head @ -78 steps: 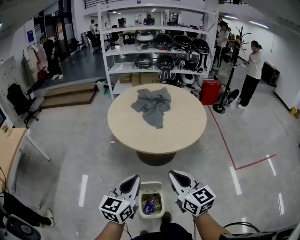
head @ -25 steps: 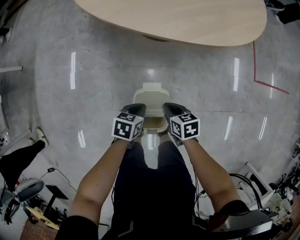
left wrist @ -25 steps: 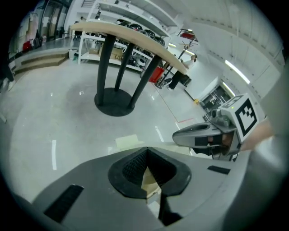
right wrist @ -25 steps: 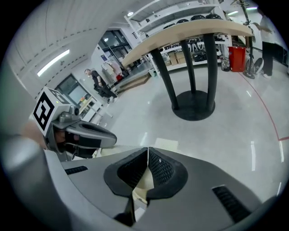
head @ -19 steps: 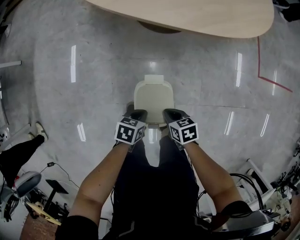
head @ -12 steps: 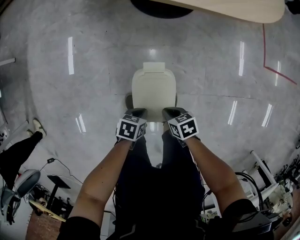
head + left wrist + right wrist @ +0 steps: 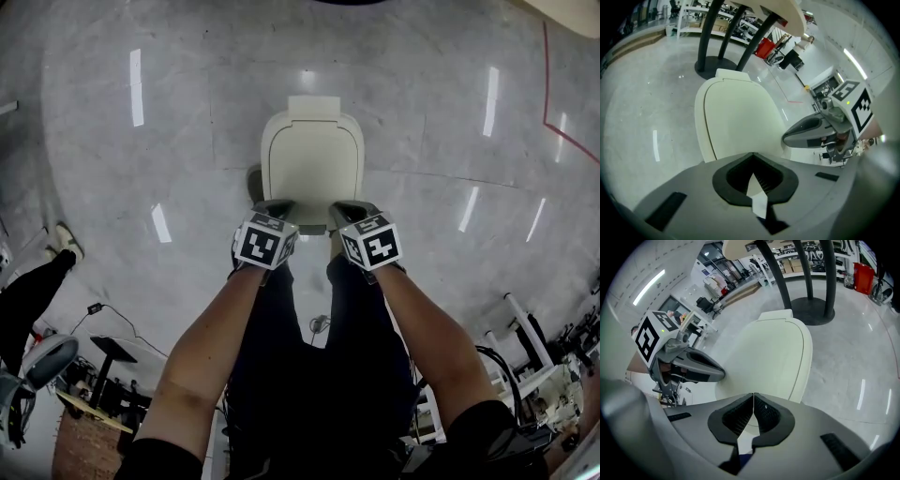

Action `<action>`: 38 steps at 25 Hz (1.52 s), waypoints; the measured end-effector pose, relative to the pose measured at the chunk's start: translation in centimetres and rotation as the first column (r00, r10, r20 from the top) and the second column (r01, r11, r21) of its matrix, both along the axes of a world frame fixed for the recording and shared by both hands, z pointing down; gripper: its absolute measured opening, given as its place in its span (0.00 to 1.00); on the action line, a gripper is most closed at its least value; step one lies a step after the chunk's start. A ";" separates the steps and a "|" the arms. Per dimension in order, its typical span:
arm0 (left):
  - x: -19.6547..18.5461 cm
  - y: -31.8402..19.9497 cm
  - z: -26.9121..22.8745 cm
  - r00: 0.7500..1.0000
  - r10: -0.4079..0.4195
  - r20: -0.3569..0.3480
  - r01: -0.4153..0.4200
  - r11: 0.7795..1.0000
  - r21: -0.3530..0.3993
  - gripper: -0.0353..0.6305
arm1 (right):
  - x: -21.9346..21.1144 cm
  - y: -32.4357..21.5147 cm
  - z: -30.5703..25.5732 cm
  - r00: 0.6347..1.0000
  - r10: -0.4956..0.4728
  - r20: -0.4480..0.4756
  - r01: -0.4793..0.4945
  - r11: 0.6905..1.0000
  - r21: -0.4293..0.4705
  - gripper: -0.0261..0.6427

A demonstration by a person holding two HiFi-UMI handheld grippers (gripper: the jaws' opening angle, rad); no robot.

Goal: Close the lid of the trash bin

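Cream plastic trash bin (image 7: 314, 107) w/ smooth rounded-rectangle lid (image 7: 311, 164) lying flat, on glossy grey marbled floor (image 7: 122, 187). L tongs (image 7: 274, 207) & R tongs (image 7: 349, 210) both pressed together, empty, at lid's near edge.

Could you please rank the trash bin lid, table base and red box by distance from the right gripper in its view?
1. Trash bin lid, just ahead of the right gripper.
2. Table base, behind the lid.
3. Red box, far upper right.
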State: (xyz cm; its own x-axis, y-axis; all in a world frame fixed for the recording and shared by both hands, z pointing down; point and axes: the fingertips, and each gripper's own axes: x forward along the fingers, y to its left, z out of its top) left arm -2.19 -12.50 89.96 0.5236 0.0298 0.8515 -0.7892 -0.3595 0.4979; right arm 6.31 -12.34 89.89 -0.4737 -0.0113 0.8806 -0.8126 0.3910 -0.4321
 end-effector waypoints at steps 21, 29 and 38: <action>1.0 -12.4 -18.5 0.982 -0.079 -0.170 0.134 0.931 0.340 0.05 | -0.1 -12.0 -16.7 0.990 0.080 0.114 -0.113 0.938 0.326 0.06; -2.1 -19.3 -31.5 0.961 -0.121 -0.247 0.237 0.819 0.523 0.05 | -1.1 -20.3 -30.6 0.967 0.081 0.243 -0.200 0.834 0.515 0.06; -3.8 -21.5 -49.6 0.901 -0.119 -0.417 0.391 0.639 0.662 0.05 | -0.2 -22.5 -50.3 0.923 0.033 0.382 -0.307 0.659 0.686 0.06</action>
